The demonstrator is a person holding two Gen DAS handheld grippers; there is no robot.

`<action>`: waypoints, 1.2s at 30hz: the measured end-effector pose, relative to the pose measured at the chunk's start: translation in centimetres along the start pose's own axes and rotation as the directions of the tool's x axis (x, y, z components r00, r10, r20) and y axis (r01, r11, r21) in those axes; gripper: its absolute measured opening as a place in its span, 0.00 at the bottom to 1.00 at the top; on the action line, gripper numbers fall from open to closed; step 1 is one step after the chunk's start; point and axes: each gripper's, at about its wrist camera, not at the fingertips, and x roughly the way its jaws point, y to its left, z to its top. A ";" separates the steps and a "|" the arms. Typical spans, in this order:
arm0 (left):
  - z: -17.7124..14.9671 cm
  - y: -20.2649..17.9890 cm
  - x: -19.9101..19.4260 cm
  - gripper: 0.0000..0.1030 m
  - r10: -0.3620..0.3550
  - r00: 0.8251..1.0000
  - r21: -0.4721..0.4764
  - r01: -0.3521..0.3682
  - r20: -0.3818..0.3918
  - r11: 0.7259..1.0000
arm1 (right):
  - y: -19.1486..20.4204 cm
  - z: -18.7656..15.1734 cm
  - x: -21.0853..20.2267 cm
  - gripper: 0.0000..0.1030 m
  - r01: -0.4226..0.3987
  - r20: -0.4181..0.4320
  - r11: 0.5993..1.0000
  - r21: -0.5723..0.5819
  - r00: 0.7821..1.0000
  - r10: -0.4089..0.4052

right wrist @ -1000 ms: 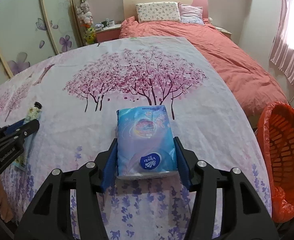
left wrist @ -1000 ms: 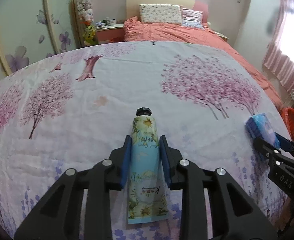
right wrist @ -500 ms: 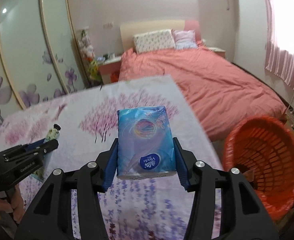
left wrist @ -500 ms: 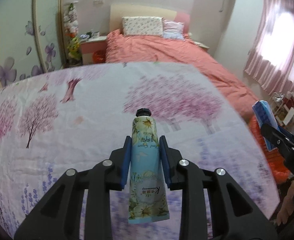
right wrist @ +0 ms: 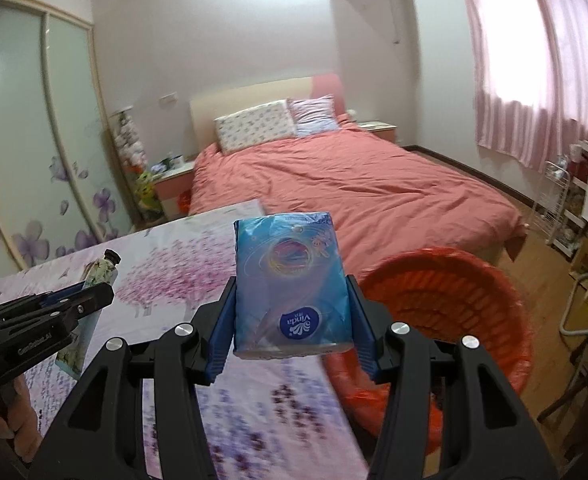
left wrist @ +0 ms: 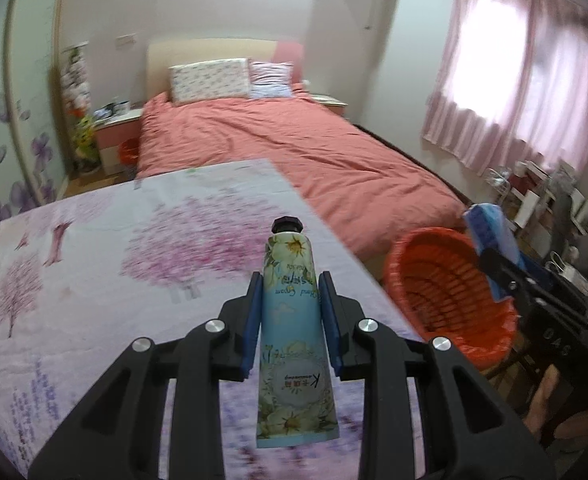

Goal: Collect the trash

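Left claw [left wrist: 289,318] pinching the hand cream tube [left wrist: 294,332] mid-body, cap forward, above the bench [left wrist: 93,280], while the right claw [right wrist: 291,324] squeezes the tissue pack [right wrist: 289,280] by its sides, both carried clear toward the orange basket [right wrist: 494,280] beside the bench.

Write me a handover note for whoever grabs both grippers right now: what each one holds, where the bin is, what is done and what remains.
Left gripper: jaws shut on the hand cream tube, cap pointing forward, held in the air above the floral tablecloth.
Right gripper: jaws shut on the Vinda tissue pack, held up near the orange trash basket.
The basket stands on the floor off the table's right edge, in front of the bed.
Done: both items picked up.
Left: carry each over the basket and release; neither is in it yet.
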 end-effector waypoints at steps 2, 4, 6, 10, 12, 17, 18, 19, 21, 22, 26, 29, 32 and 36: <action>0.3 -2.3 0.3 0.27 -0.036 0.999 0.023 0.036 0.000 0.999 | -1.3 0.0 -0.5 0.50 0.024 0.012 1.000 0.017 1.000 -0.024; 0.5 -4.2 0.8 0.27 -0.068 0.998 0.044 0.068 -0.004 0.997 | -2.9 0.0 -0.8 0.50 0.047 0.022 0.998 0.044 0.999 -0.048; 0.7 -6.1 1.2 0.27 -0.102 0.995 0.061 0.102 -0.008 0.993 | -4.3 0.0 -1.1 0.50 0.069 0.031 0.995 0.072 0.997 -0.071; 1.0 -9.5 2.5 0.27 -0.173 0.985 0.093 0.175 -0.023 0.980 | -7.2 -0.2 -1.2 0.50 0.100 0.035 0.986 0.130 0.994 -0.106; 1.2 -11.2 3.4 0.27 -0.208 0.978 0.108 0.210 -0.033 0.972 | -8.4 -0.3 -1.1 0.50 0.107 0.034 0.982 0.158 0.993 -0.114; 1.1 -15.0 5.7 0.27 -0.266 0.962 0.147 0.272 -0.062 0.951 | -11.1 -0.4 -0.1 0.50 0.108 0.029 0.967 0.230 0.993 -0.118; 1.0 -15.9 6.4 0.27 -0.275 0.959 0.154 0.284 -0.072 0.946 | -11.8 -0.3 0.1 0.50 0.109 0.028 0.963 0.245 0.992 -0.120; 1.0 -16.4 7.0 0.27 -0.279 0.957 0.158 0.289 -0.080 0.944 | -12.3 -0.4 0.2 0.50 0.108 0.027 0.960 0.258 0.993 -0.119; 1.0 -17.3 8.3 0.27 -0.282 0.955 0.165 0.294 -0.093 0.942 | -13.3 -0.2 1.0 0.50 0.110 0.022 0.953 0.282 0.992 -0.121; 1.0 -17.8 9.1 0.27 -0.275 0.956 0.169 0.289 -0.102 0.942 | -13.6 -0.2 1.2 0.50 0.108 0.022 0.952 0.288 0.993 -0.119; 1.2 -18.1 12.0 0.43 -0.233 0.965 0.149 0.250 -0.122 0.957 | -15.0 -0.4 2.5 0.55 0.063 0.004 0.942 0.328 0.998 -0.068; 1.1 -17.2 12.6 0.49 -0.188 0.975 0.145 0.205 -0.122 0.968 | -15.9 -0.8 3.3 0.66 0.036 -0.013 0.931 0.363 0.999 -0.034; 0.7 -15.3 12.3 0.50 -0.126 0.986 0.139 0.140 -0.107 0.980 | -15.2 -1.4 2.6 0.71 0.072 -0.022 0.935 0.347 0.997 -0.069; 0.2 -12.3 9.9 0.57 -0.077 0.995 0.116 0.084 -0.065 0.990 | -13.2 -1.9 0.4 0.89 0.139 -0.002 0.947 0.288 0.989 -0.145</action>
